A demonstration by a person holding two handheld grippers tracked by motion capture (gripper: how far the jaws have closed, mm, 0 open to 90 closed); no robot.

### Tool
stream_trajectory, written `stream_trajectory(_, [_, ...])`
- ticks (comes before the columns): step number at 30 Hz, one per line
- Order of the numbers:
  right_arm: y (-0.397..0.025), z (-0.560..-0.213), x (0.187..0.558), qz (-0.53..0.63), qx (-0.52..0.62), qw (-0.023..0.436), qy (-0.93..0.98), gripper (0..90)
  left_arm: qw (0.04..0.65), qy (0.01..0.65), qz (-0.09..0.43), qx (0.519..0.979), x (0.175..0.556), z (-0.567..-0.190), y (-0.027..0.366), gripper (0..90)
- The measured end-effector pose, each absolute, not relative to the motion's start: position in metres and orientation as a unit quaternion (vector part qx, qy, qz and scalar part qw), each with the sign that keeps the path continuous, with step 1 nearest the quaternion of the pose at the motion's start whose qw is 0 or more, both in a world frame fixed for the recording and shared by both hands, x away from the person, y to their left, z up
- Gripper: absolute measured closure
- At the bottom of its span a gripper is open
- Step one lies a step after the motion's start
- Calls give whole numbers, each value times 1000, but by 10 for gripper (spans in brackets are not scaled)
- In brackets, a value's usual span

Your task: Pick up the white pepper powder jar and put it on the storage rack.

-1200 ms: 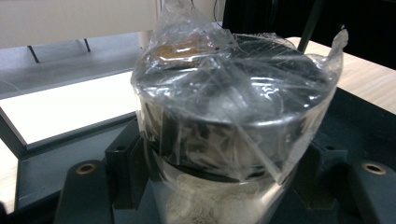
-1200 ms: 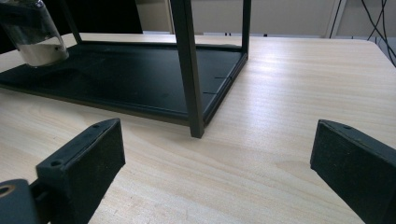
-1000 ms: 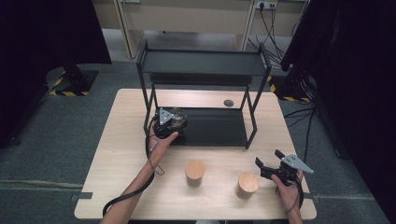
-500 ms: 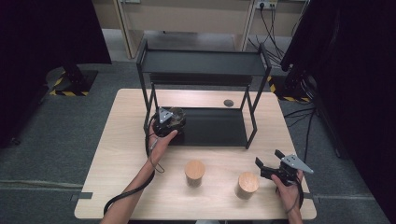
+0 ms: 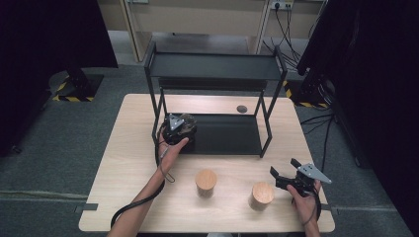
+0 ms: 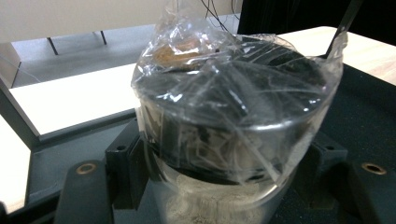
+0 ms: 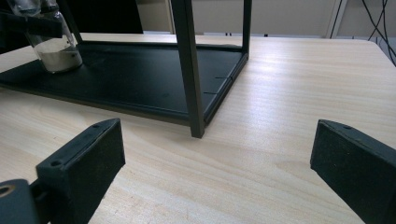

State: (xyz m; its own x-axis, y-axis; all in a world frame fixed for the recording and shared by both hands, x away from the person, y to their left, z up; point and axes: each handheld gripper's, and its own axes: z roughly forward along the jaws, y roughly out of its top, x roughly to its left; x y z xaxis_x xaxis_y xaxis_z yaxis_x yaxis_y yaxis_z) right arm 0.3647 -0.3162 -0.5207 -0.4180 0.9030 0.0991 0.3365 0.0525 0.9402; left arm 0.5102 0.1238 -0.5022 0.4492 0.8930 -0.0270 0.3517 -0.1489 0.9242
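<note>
Little has moved since the earlier high views: the left gripper (image 5: pixel 179 129) stays at the left end of the rack's bottom shelf, shifted only a touch, and the right gripper (image 5: pixel 285 178) rests where it was, near the table's right front corner.

Between the left gripper's jaws sits a clear glass jar (image 6: pixel 231 140), its top covered with crinkled plastic wrap (image 6: pixel 224 70). In the left gripper view the two black jaws press against the jar's sides low down, so this gripper is clamped on the jar. Pale powder shows in the jar's bottom, seen in the right gripper view (image 7: pixel 58 58), where the jar stands upright on the black bottom shelf (image 7: pixel 140 74) of the rack, at its far left end.

The right gripper's jaws stand wide apart with nothing between them; in the right gripper view only bare wooden table (image 7: pixel 261 154) lies between the two black pads. One upright post (image 7: pixel 189 65) of the rack stands just ahead of them.

Outward from there, the high view shows the black two-tier rack (image 5: pixel 212 66) standing on the middle of the table, behind both hands. Two wooden cylinders stand upright near the front edge: one (image 5: pixel 206 182) at the centre, well apart from the left gripper, the other (image 5: pixel 261 195) just beside the right gripper, on its left. A small dark round disc (image 5: pixel 241 108) lies on the table behind the rack's bottom shelf.
</note>
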Motion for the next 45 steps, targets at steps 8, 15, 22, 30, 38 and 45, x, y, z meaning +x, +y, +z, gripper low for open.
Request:
stream_trajectory(8, [-316, -521, 365, 510, 462, 278, 671, 33, 480, 438, 291, 702, 508, -504, 122, 313])
stream_trajectory(15, [-316, -521, 364, 510, 462, 278, 671, 33, 480, 442, 287, 701, 508, -504, 122, 307])
stream_trajectory(22, [-316, -521, 364, 509, 461, 279, 671, 33, 477, 458, 277, 697, 504, -501, 121, 155])
stream_trajectory(30, [-316, -521, 364, 509, 462, 279, 671, 33, 466, 461, 277, 702, 500, -498, 120, 38])
stream_trajectory(38, [-316, -521, 365, 509, 462, 278, 671, 33, 477, 457, 266, 702, 495, -495, 123, 21])
stream_trajectory(45, [-316, -521, 364, 509, 462, 279, 671, 33, 480, 449, 262, 707, 489, -494, 124, 20])
